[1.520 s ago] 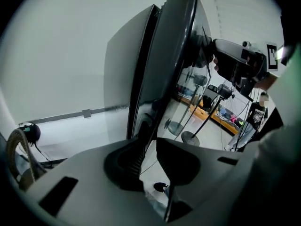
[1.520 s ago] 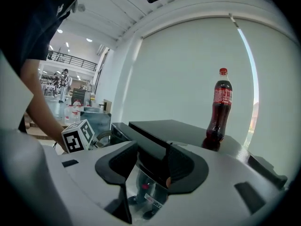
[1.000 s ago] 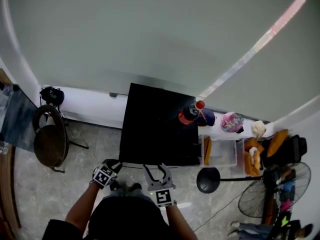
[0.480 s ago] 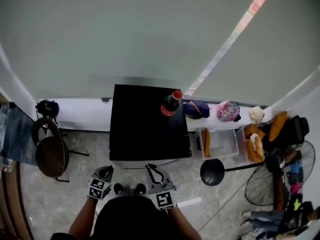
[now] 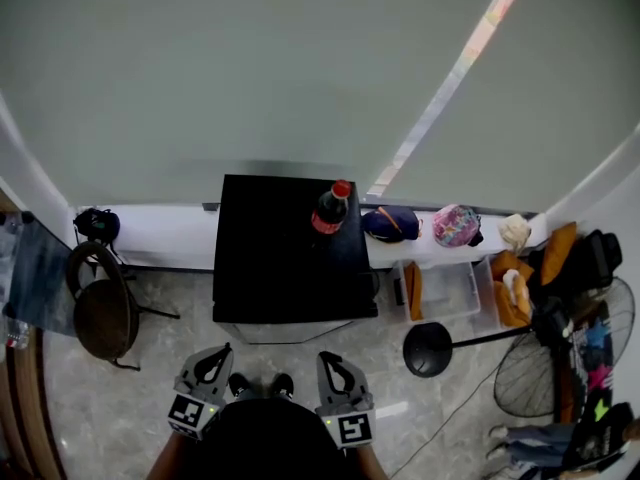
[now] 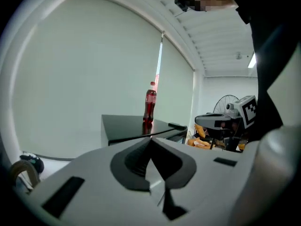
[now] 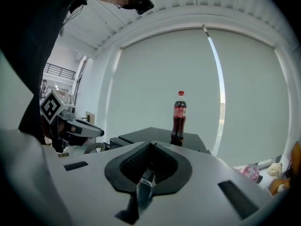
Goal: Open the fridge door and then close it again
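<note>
Between the tips of my left gripper (image 6: 151, 142) I find nothing at all: the two jaws lie pressed together, empty. Same story on my right gripper (image 7: 150, 147), jaws together with no thing caught in them. From the head view both grippers sit low and close to my body, side by side, pointing toward the fridge (image 5: 290, 258) but well apart from it, with bare floor between.

Further out, the fridge is a small black box against the pale wall. A cola bottle (image 5: 330, 208) stands upright on its top, toward the back right corner. Each gripper view looks across that black top at the bottle. To the left of the fridge is a chair (image 5: 100, 308); to the right, a standing fan (image 5: 560, 368) and some clutter along the ledge.

As for progress, the door looks closed to me, though the steep angle hides most of its front face. With neither gripper on the door, I judge the task is either not begun or fully finished. These views alone do not tell me which.
</note>
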Demonstrator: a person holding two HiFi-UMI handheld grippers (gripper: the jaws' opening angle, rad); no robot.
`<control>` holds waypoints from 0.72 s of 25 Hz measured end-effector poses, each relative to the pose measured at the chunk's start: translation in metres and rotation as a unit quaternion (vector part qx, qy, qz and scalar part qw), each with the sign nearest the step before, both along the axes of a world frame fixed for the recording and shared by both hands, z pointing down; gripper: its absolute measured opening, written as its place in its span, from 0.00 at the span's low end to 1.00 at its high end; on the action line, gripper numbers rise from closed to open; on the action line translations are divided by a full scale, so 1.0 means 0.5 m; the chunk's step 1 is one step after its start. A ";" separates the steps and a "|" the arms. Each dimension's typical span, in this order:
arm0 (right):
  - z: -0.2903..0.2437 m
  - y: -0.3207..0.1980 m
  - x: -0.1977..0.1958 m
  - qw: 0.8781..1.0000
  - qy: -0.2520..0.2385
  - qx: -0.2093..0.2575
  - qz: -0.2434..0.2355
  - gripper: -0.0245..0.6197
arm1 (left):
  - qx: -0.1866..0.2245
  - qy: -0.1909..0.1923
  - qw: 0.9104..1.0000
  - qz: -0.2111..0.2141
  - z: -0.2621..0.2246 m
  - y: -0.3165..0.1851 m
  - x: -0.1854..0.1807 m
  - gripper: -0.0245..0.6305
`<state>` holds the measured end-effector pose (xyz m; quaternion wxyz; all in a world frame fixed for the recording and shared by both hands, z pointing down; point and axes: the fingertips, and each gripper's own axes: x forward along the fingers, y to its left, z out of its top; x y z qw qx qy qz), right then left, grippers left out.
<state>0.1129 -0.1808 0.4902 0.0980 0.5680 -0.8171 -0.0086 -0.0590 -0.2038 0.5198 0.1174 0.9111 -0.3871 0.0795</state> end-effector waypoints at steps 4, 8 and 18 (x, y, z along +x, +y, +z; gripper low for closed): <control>-0.021 0.019 0.034 0.999 -0.020 0.011 0.029 0.06 | 0.020 0.017 0.999 -0.019 -0.060 0.007 -0.003 0.05; -0.039 0.024 0.057 0.998 -0.031 0.029 0.046 0.06 | 0.027 0.030 0.998 -0.045 -0.086 0.005 -0.025 0.05; -0.060 0.028 0.058 0.997 -0.034 0.053 0.054 0.06 | 0.041 0.022 0.998 -0.052 -0.086 0.004 -0.025 0.05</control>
